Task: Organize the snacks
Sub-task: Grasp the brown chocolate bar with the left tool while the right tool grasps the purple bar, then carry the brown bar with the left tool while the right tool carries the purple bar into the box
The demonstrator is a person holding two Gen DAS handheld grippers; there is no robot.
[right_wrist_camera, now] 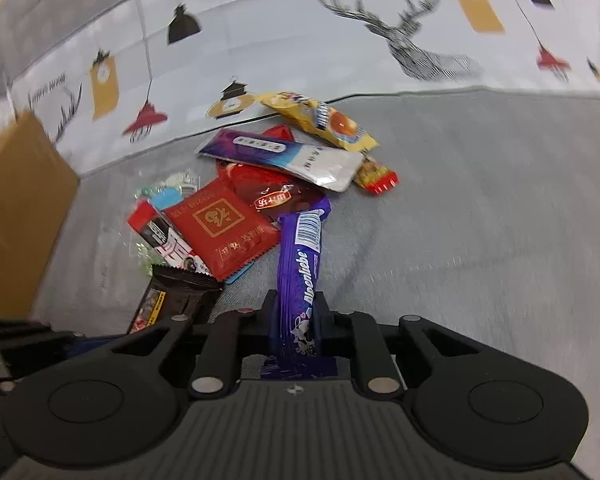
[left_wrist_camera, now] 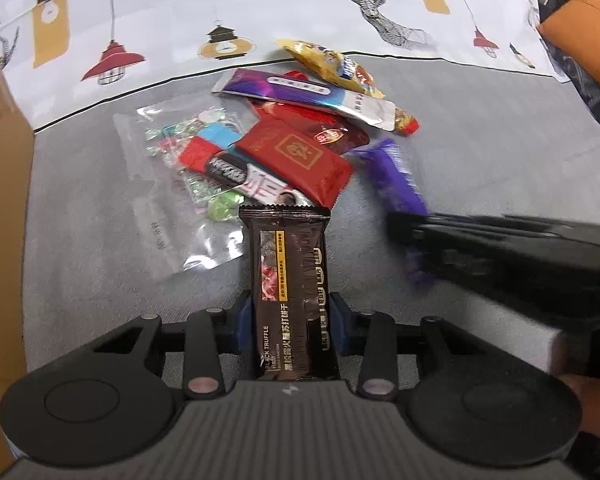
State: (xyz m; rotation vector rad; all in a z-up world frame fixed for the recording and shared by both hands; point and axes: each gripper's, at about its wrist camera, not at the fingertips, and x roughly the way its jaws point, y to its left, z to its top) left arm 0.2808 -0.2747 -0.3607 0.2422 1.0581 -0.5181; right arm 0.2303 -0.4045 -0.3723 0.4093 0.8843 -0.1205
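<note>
Where motion blurs it, right hand-held gripper (right_wrist_camera: 296,312) apparently clenched on purple bar (right_wrist_camera: 300,256); left hand-held gripper (left_wrist_camera: 290,316) grasping brown packet (left_wrist_camera: 288,280).

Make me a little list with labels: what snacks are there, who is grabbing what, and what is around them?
left gripper: fingers closed on the brown bar
right gripper: fingers closed on the purple bar
pile: red packet, yellow packet, clear candy bag, silver-purple packet
surface: grey cloth, with a lamp-and-deer print behind it
cardboard box: at the left edge
</note>
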